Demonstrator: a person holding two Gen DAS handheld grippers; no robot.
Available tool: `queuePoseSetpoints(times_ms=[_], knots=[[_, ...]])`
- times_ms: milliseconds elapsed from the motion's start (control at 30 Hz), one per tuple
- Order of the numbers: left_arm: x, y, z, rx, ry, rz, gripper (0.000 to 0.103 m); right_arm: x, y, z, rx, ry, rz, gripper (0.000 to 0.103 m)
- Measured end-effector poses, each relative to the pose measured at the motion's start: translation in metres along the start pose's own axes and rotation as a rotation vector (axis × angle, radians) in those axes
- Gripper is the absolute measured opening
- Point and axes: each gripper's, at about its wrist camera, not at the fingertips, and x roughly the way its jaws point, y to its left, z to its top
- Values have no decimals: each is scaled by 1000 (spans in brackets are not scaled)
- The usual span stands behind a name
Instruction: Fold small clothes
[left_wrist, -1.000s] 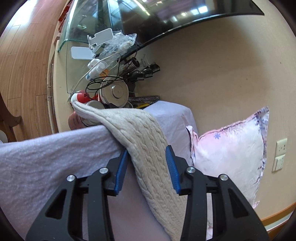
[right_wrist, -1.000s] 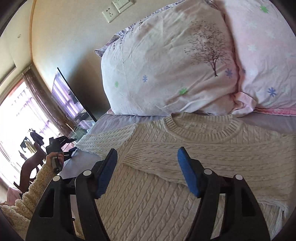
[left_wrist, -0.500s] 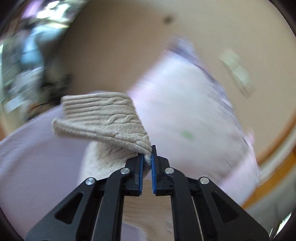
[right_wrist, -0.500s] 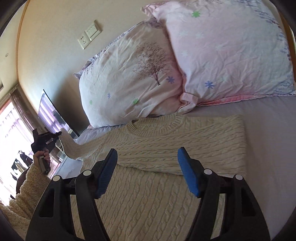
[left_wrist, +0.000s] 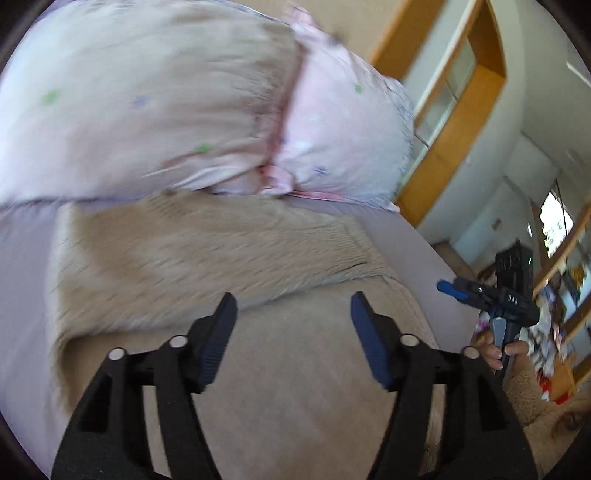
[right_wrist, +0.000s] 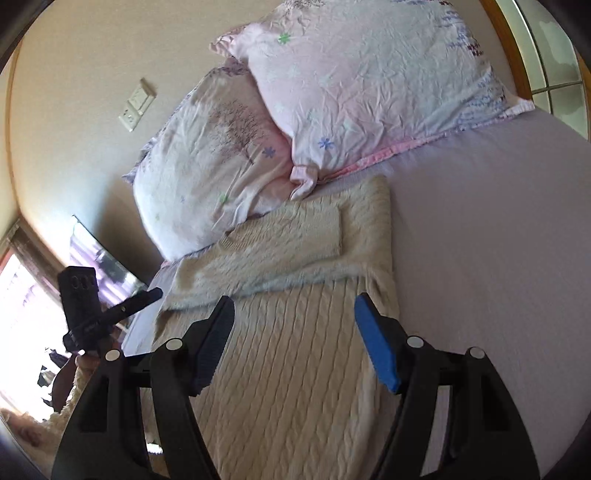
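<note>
- Cream wool makes up the sweater (right_wrist: 295, 354). It is a knit with thick rope-like cables, and it lies flat on the bed (right_wrist: 498, 258).
- Its long way runs from the near edge of the bed up toward the pillows, and the round neck (right_wrist: 236, 236) is at the pillow end.
- Both sleeves are folded in across the chest. The top sleeve (right_wrist: 295, 236) lies sideways over the body, a flat strip with a ribbed cuff at its end.
- In the left wrist view the sweater (left_wrist: 221, 258) is blurry, so the cables are hard to see there. The fold line still shows as a soft ridge.
- Two pillows sit at the head of the bed, touching each other. The pink pillow (right_wrist: 369, 81) has little flowers, and the pale pillow (right_wrist: 207, 162) has a small tree printed on it. Both covers are wrinkled.
- The neck end of the sweater lies right up against the pale pillow.
- The bed sheet is smooth and light purple.
- The left gripper (left_wrist: 291, 332) hangs over the middle of the sweater with its blue pads wide apart — it holds nothing.
- The right gripper (right_wrist: 295, 332) hangs over the body of the sweater too, pads spread wide and empty.
- Each gripper shows in the other's view, off the side edge of the bed: the left one (right_wrist: 110, 310) and the right one (left_wrist: 487, 295).
- A white wall switch (right_wrist: 136, 107) is on the tan wall above the pillows.
</note>
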Motion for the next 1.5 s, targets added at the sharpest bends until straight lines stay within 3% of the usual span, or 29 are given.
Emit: queuePoseSetpoints(times_ms=[167, 200, 300, 400, 533, 667, 733, 767, 800, 833, 867, 933, 1067, 1167, 1300, 1400, 1500], knots=[[-95, 38, -72, -98, 1, -29, 69, -38, -3, -55, -7, 116, 141, 69], [-113, 43, -93, -121, 10, -52, 75, -45, -2, -65, -11, 142, 162, 69], [-141, 50, -140, -162, 44, -82, 78, -63, -4, -96, -16, 210, 214, 71], [-139, 53, -175, -203, 99, -83, 78, -61, -12, -118, 26, 268, 194, 71], [-115, 51, -196, -224, 153, -88, 78, -37, -33, -135, 117, 322, 170, 71], [-86, 54, -198, -285, 129, -122, 78, -19, -41, -146, 174, 290, 301, 70], [-74, 53, -196, -316, 123, -164, 76, -13, -42, -148, 190, 263, 367, 59], [-69, 51, -195, -320, 127, -169, 68, -10, -42, -149, 188, 254, 384, 42], [-63, 50, -195, -329, 143, -178, 47, -7, -41, -151, 180, 252, 390, 20], [-58, 50, -196, -359, 172, -184, 32, -4, -39, -153, 171, 252, 395, 11], [-56, 52, -196, -389, 190, -180, 6, -5, -36, -153, 151, 242, 404, 9], [-56, 56, -195, -463, 191, -182, 6, -15, -32, -146, 124, 209, 430, 9], [-84, 43, -166, -415, 93, -227, 6, -41, -9, -101, 40, 79, 474, 8], [-98, 38, -109, -325, -29, -202, 6, -48, 14, -44, -61, -23, 450, 8], [-88, 61, -33, -342, -187, -154, 6, -23, 32, 44, -114, -136, 433, 8], [-47, 91, 30, -396, -266, -50, 6, 28, 28, 109, -76, -173, 378, 8], [9, 120, 73, -401, -223, 94, 6, 83, -4, 142, 30, -148, 234, 8]])
